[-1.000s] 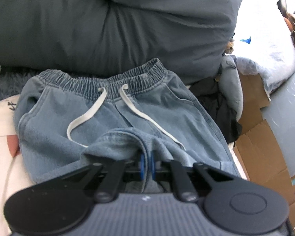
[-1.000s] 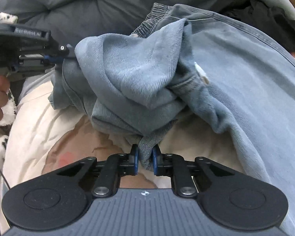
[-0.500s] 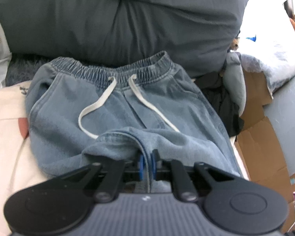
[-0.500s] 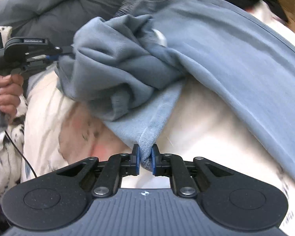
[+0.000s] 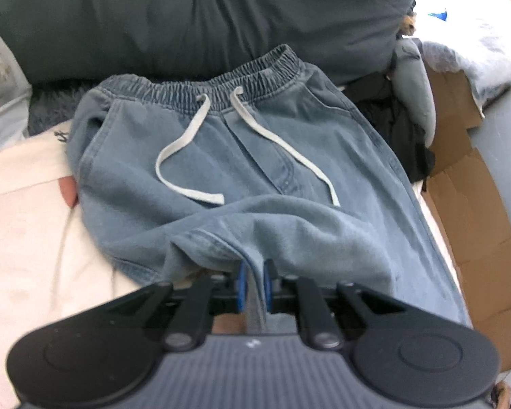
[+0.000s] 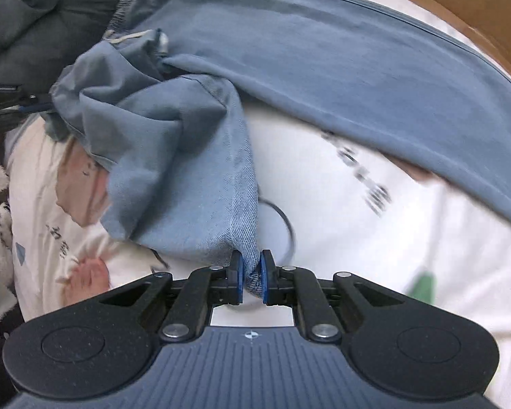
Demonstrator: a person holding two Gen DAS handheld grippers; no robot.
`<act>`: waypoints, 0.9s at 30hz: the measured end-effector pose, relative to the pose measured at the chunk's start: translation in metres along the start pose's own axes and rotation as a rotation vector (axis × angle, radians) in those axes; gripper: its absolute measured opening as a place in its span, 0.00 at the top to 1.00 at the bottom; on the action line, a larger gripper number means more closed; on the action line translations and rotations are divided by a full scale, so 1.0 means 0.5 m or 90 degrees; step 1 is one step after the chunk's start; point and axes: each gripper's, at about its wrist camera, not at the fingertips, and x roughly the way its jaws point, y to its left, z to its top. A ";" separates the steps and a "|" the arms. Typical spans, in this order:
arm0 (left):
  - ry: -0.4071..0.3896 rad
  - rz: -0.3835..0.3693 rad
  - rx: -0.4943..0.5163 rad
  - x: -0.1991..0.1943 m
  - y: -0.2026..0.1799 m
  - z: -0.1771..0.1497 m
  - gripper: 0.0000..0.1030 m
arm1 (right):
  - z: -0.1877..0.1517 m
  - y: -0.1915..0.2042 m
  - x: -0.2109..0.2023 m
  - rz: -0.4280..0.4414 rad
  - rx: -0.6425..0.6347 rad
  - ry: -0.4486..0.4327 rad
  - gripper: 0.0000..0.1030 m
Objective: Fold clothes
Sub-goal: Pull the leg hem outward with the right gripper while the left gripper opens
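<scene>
While the left tool [image 5: 253, 284] and right tool [image 6: 252, 277] each stay clamped on a hem of the blue drawstring trousers [image 5: 255, 156], the right one has drawn its leg out from the bunched cloth, so the fold is being straightened. The trousers lie on a printed white bedsheet [image 6: 374, 238]; its lettering is too blurred to read.

dark printed lettering on white sheet [image 6: 364, 184], blurred, nothing legible
</scene>
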 end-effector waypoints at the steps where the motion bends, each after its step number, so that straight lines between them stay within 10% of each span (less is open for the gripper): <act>1: 0.000 0.004 -0.001 -0.007 0.003 -0.001 0.90 | -0.011 -0.008 -0.010 -0.009 0.004 0.001 0.92; 27: 0.029 0.019 0.044 -0.019 -0.093 -0.007 0.68 | -0.133 -0.182 -0.233 -0.139 0.057 0.044 0.92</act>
